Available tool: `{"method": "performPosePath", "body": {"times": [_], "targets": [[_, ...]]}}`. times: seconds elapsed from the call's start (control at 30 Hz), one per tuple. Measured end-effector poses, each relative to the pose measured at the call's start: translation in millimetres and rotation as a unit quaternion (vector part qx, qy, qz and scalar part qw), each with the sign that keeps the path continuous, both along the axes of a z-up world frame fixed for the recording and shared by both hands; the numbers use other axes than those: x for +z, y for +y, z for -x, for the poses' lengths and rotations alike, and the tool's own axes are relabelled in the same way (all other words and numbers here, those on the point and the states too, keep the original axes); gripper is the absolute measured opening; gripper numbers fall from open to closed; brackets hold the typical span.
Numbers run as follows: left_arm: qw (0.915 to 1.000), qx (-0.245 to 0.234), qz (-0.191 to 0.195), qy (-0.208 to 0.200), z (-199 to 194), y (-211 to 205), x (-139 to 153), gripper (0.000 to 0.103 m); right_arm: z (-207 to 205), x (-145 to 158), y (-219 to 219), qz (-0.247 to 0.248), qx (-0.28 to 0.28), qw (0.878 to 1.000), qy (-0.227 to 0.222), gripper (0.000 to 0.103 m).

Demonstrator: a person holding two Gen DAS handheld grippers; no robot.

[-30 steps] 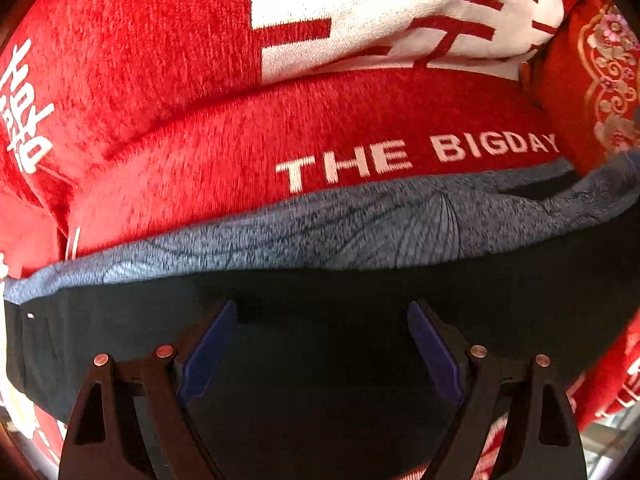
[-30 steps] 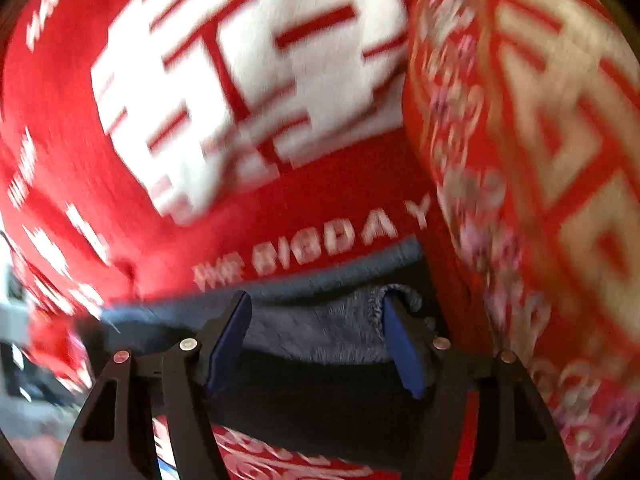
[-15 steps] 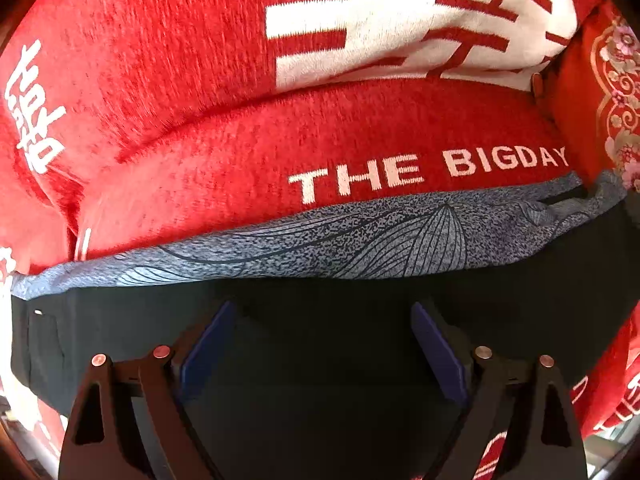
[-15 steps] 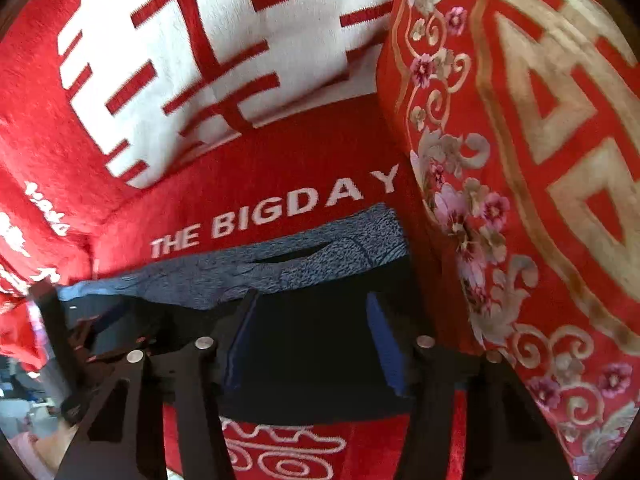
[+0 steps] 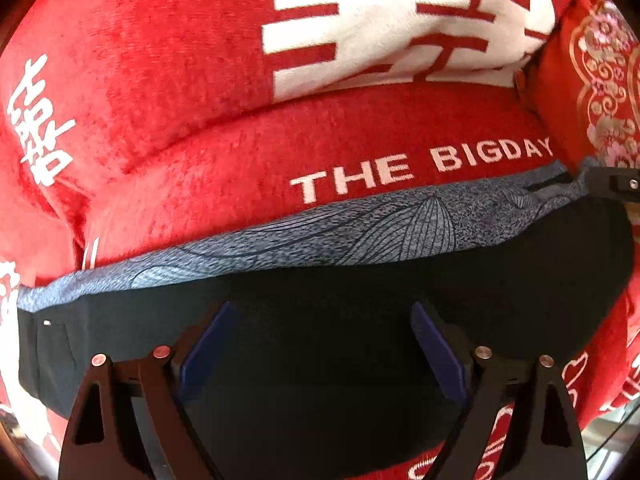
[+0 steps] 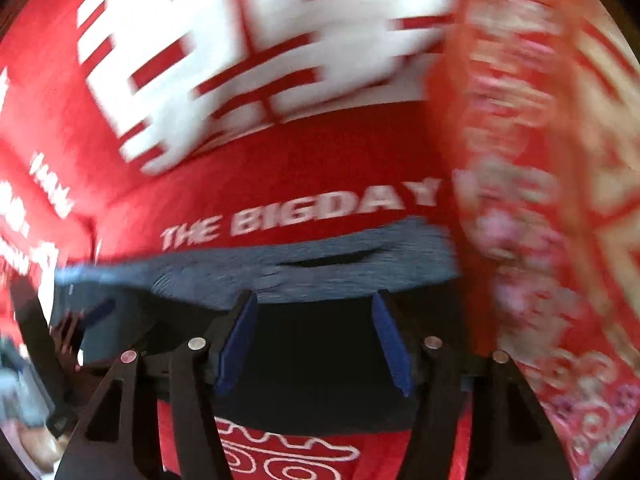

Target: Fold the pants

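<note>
The pants (image 5: 320,304) lie folded flat on a red plush seat: a black layer on top, with a grey leaf-print strip (image 5: 360,232) showing along the far edge. My left gripper (image 5: 320,320) is open and empty, its blue pads spread just above the black cloth. My right gripper (image 6: 314,312) is open and empty over the right end of the pants (image 6: 320,360), near the grey strip (image 6: 320,272). The right wrist view is motion-blurred. The tip of my right gripper shows in the left wrist view (image 5: 616,184).
A red cushion with white lettering "THE BIGDAY" (image 5: 420,164) lies right behind the pants. A red back pillow with a white character (image 5: 400,20) stands behind it. A red and gold embroidered pillow (image 6: 540,200) stands close on the right.
My right gripper has opened wider and shifted over the right end of the pants; its view is blurred again. My left gripper has stayed open and almost still.
</note>
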State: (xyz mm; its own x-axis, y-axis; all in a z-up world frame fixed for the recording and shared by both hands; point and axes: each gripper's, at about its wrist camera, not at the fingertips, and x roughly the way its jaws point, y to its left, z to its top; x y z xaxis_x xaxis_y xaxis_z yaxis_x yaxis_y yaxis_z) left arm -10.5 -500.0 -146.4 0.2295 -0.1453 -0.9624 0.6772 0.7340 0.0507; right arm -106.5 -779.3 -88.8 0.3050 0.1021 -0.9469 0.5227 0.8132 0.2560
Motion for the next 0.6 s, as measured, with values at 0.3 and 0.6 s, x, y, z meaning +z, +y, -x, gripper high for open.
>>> {"method": "performPosePath", "body": {"times": [0.3,0.6], "targets": [[0.9989,0.044,-0.005,-0.016,-48,-15,-14,0.100,-25,-33,-25,0.095,-0.079,0.991,0.059,0.063],[0.9991,0.040,-0.015,0.005,-26,25,7,0.100,94,-13,17,-0.015,-0.187,0.982,0.016,0.063]]}}
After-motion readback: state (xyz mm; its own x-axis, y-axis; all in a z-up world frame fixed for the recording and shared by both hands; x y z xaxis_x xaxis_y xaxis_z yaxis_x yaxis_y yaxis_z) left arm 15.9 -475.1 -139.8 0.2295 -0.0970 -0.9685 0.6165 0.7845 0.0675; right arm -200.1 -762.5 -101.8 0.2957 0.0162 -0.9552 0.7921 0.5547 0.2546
